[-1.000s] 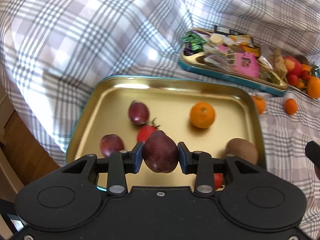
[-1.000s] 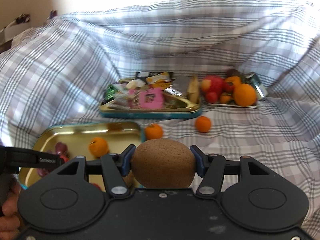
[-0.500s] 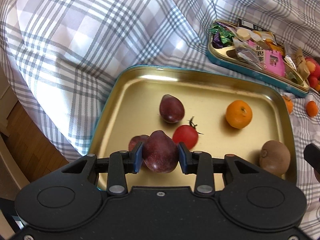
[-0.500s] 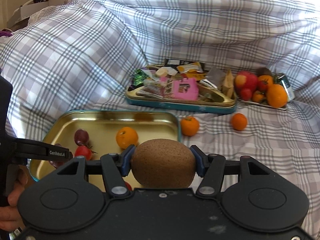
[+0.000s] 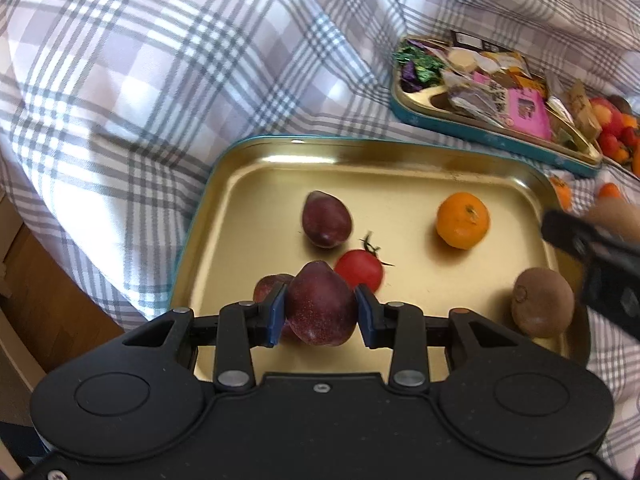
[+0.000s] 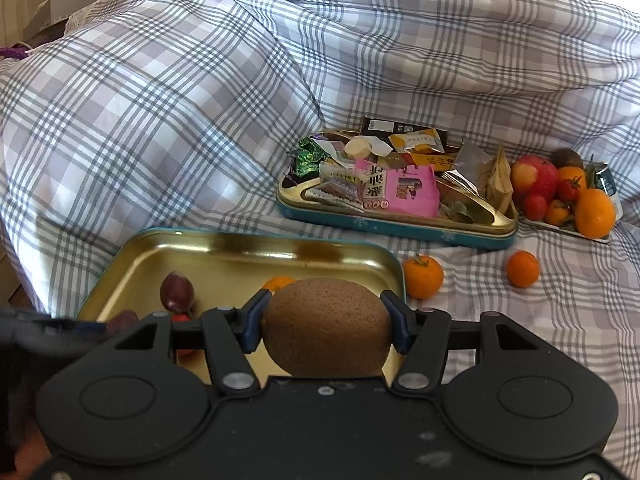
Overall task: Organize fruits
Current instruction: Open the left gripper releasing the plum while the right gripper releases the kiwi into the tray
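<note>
My left gripper (image 5: 320,310) is shut on a dark purple plum (image 5: 322,304), held over the near left part of the gold tray (image 5: 256,160). In the tray lie another plum (image 5: 326,219), a third plum (image 5: 270,286) half hidden behind the left finger, a red tomato (image 5: 358,270), a mandarin (image 5: 463,220) and a kiwi (image 5: 542,302). My right gripper (image 6: 326,326) is shut on a brown kiwi (image 6: 326,326), above the tray's (image 6: 224,240) near right corner. It shows as a black blur at the right edge of the left wrist view, right gripper (image 5: 600,264).
A second tin (image 6: 400,226) full of snack wrappers sits further back. Beside it a small plate (image 6: 560,226) holds an apple, tomatoes and oranges. Two loose mandarins (image 6: 423,276) (image 6: 522,269) lie on the checked bedding (image 6: 160,120). Bare wooden floor (image 5: 48,304) shows left of the bed.
The left gripper with its plum shifted left over the tray, then held still. The right gripper carried the kiwi leftward, over the tray's right corner, and entered the left wrist view.
</note>
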`<state>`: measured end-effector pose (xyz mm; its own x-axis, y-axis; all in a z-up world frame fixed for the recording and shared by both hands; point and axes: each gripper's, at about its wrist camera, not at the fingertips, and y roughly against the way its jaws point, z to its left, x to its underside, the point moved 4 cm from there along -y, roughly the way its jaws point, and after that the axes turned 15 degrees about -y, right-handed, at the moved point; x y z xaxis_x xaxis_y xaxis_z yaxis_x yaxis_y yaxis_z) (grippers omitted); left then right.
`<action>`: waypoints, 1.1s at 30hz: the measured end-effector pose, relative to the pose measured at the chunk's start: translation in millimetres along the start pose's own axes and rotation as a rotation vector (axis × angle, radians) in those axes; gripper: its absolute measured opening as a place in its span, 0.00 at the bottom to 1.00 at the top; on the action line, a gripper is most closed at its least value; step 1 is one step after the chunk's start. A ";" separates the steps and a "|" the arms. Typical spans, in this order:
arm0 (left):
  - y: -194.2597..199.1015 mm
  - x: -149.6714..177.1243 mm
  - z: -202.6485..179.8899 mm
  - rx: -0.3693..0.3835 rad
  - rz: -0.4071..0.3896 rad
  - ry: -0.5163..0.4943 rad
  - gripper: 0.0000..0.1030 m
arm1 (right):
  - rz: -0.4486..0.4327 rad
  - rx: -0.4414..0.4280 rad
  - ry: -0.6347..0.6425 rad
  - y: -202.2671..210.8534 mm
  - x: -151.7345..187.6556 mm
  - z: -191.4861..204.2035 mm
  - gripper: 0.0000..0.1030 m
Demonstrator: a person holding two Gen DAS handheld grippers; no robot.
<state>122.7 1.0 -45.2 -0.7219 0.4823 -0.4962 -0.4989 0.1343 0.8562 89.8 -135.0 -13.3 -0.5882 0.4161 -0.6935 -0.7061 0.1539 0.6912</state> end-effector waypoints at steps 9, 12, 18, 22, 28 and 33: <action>-5.9 -0.8 -15.0 0.084 0.008 -0.006 0.44 | -0.001 0.037 -0.017 -24.3 -14.6 -3.6 0.60; -9.0 -2.5 -19.5 0.084 0.009 -0.020 0.44 | 0.006 0.046 -0.025 -30.4 -16.7 -6.0 0.60; -8.4 -6.1 -25.4 0.066 -0.010 -0.055 0.44 | 0.028 0.052 -0.022 -40.3 -17.8 -7.1 0.60; -7.1 -9.0 -25.8 0.046 -0.021 -0.055 0.45 | 0.045 0.052 -0.016 -46.0 -15.5 -5.8 0.60; -7.5 -9.7 -23.8 0.046 -0.017 -0.034 0.45 | 0.075 0.051 -0.028 -51.8 -11.2 -8.3 0.60; -5.8 -8.4 -24.5 0.035 -0.017 -0.037 0.45 | 0.027 0.054 -0.042 -46.7 -13.0 -9.5 0.58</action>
<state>119.9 -25.1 -49.5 -0.6951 0.5111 -0.5056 -0.4933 0.1725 0.8526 126.7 -156.2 -38.5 -0.5888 0.4579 -0.6661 -0.6674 0.1894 0.7202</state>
